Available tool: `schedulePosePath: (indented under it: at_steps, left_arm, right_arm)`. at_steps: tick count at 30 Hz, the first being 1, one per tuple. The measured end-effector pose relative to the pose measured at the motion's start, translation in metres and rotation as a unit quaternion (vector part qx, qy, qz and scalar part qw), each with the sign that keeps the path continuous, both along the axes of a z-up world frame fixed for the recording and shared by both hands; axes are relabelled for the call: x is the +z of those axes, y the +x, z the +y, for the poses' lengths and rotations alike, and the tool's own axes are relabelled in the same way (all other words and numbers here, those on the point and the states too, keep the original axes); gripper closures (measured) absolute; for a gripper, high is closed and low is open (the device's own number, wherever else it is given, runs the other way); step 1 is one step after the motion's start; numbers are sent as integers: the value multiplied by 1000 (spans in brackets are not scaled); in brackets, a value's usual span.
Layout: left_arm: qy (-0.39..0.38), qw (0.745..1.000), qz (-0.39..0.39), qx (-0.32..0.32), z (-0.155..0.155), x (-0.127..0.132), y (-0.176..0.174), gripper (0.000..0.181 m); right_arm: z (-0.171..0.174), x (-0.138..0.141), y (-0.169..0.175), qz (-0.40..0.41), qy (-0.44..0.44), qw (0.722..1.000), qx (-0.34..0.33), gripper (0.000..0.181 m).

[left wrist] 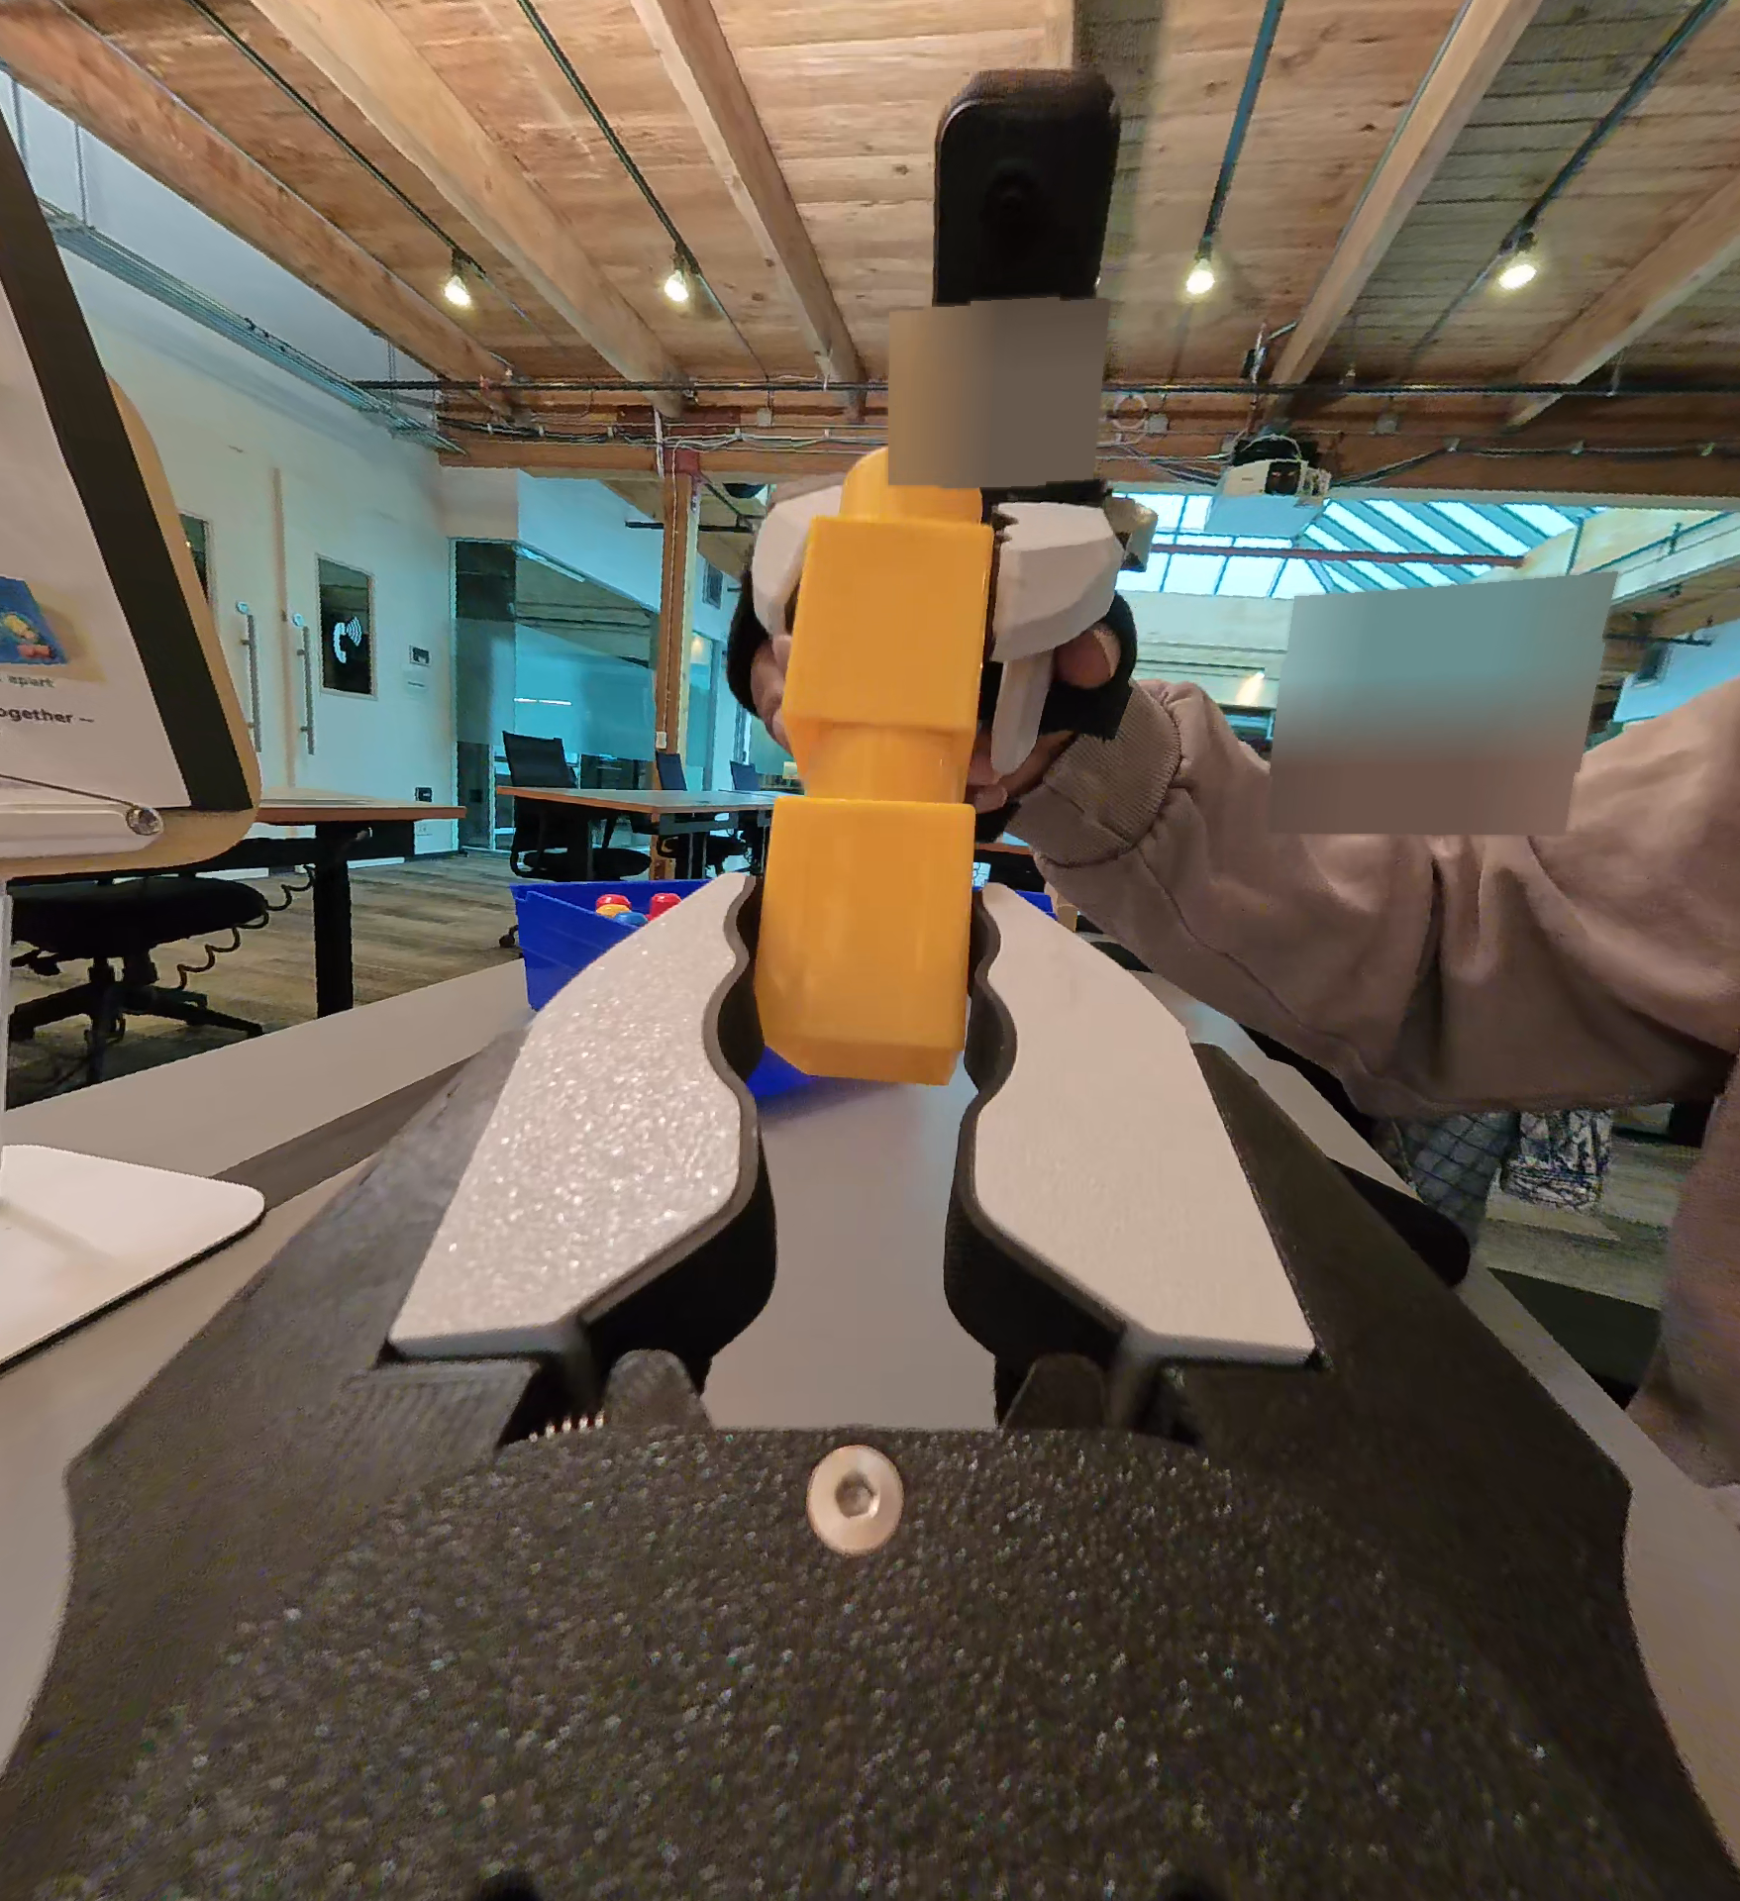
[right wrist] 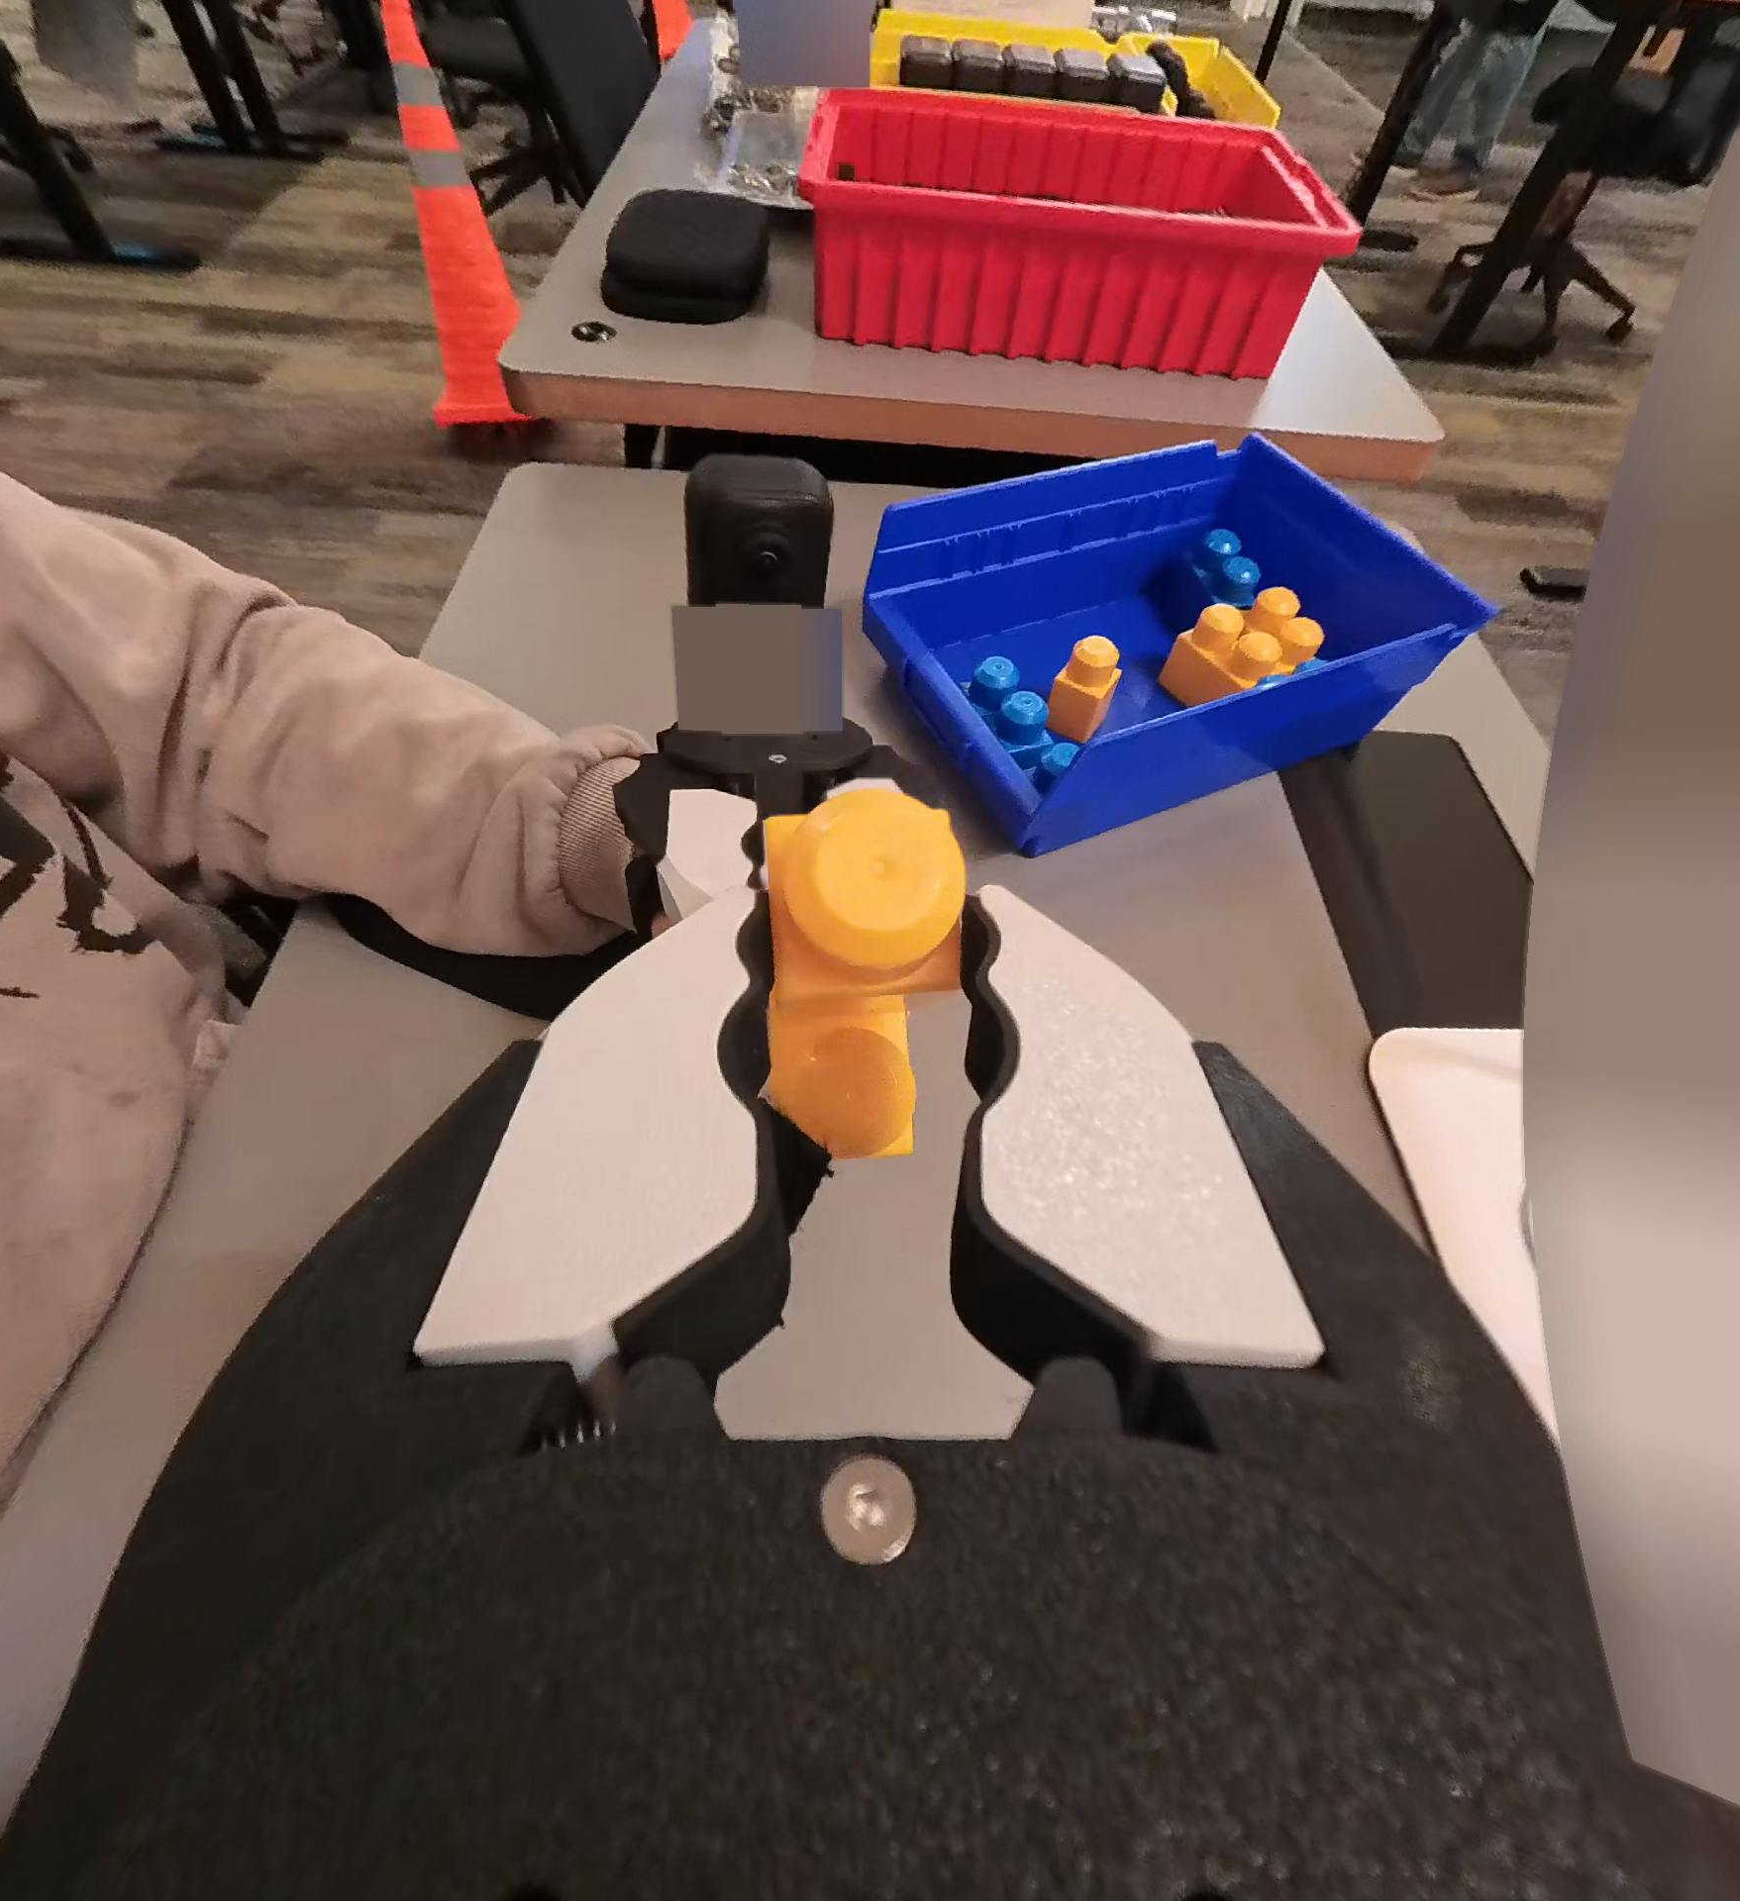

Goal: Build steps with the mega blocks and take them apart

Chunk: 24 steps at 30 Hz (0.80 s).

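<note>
- The left tool (left wrist: 865, 957) is clamped narrow on the lower orange block (left wrist: 865, 946) of a two-block stack held above the grey tabletop (left wrist: 227, 1090).
- The right tool (right wrist: 860, 962) grips the upper orange block (right wrist: 865, 905) from the opposite side; the two tools face each other, tips near.
- In the left wrist view the upper block (left wrist: 886, 628) sits between the right tool's white fingers (left wrist: 1051, 576), its base over the lower block's stud.
- The stack leans slightly; whether the blocks are fully pressed together I cannot tell.
- A blue bin (right wrist: 1287, 514) stands on the tabletop beyond the tools, to the right in the right wrist view, with loose blue and orange blocks (right wrist: 1241, 643) inside.
- A red bin (right wrist: 1051, 267) sits on a farther table.
- A paper stand (left wrist: 53, 514) is at the left tool's left.
</note>
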<state>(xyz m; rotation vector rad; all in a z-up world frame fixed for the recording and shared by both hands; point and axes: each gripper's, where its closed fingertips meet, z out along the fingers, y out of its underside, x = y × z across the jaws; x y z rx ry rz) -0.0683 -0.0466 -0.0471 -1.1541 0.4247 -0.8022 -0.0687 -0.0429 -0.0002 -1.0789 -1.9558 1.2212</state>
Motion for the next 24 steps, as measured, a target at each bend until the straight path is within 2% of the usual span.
schedulePosePath:
  at_steps: [12,24]
  left_arm:
    - [-13,1000,14,2,0,-2,0,144]
    - [-46,997,54,-25,1,-17,14,145]
  right_arm:
    - [-1,-17,-3,-17,2,1000,-10,147]
    - [-1,-34,8,-33,40,999,10,146]
